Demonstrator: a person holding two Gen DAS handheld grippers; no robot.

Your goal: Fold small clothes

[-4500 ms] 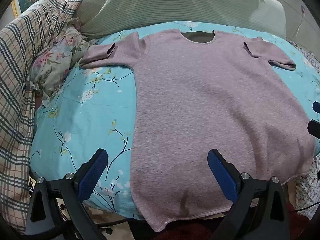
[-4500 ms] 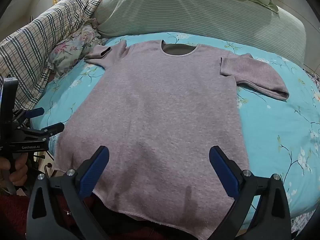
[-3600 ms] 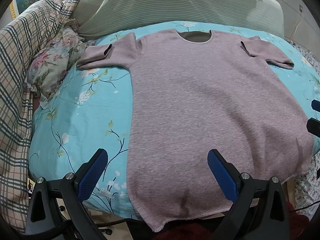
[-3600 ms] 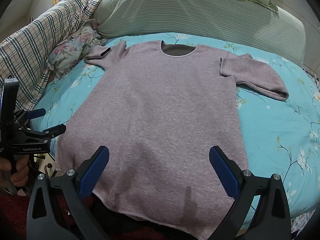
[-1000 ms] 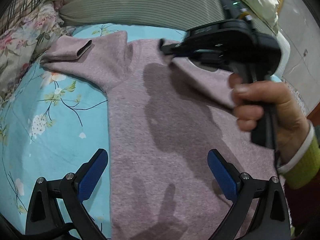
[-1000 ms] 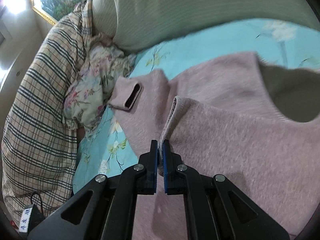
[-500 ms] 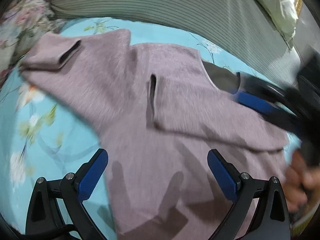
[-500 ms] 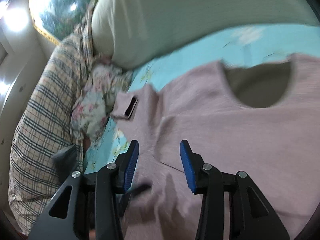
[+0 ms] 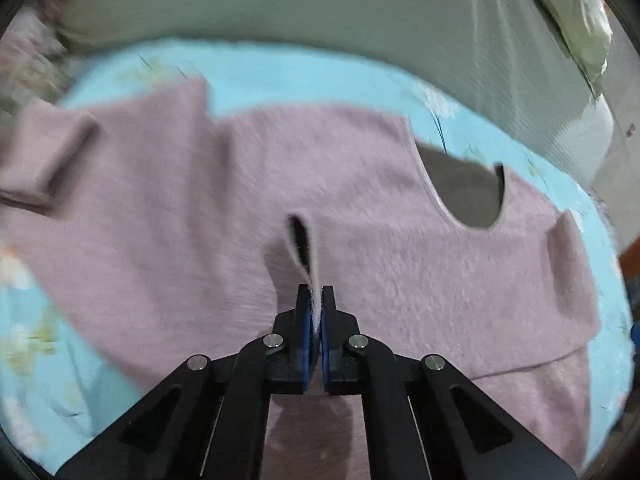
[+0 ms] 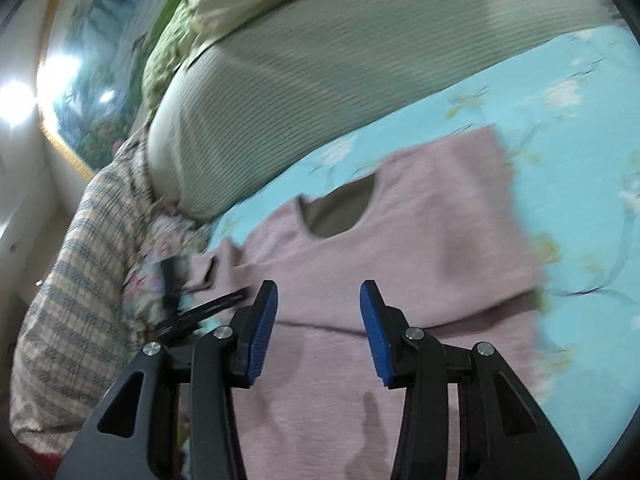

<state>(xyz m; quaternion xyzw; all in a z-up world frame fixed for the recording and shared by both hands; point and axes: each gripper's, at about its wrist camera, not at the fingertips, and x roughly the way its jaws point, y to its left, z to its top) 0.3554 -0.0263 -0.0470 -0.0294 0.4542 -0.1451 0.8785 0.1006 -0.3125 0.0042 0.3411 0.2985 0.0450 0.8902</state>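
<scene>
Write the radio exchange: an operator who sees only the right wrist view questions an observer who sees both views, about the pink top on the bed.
Operator: The left gripper is a blur here. Is it holding anything?
Observer: Yes. It is shut on the cuff of the sleeve folded across the pink top.
Operator: Does that cuff lie flat on the chest?
Observer: No. It is pulled up off the chest, and its opening gapes just beyond the jaws.
</scene>
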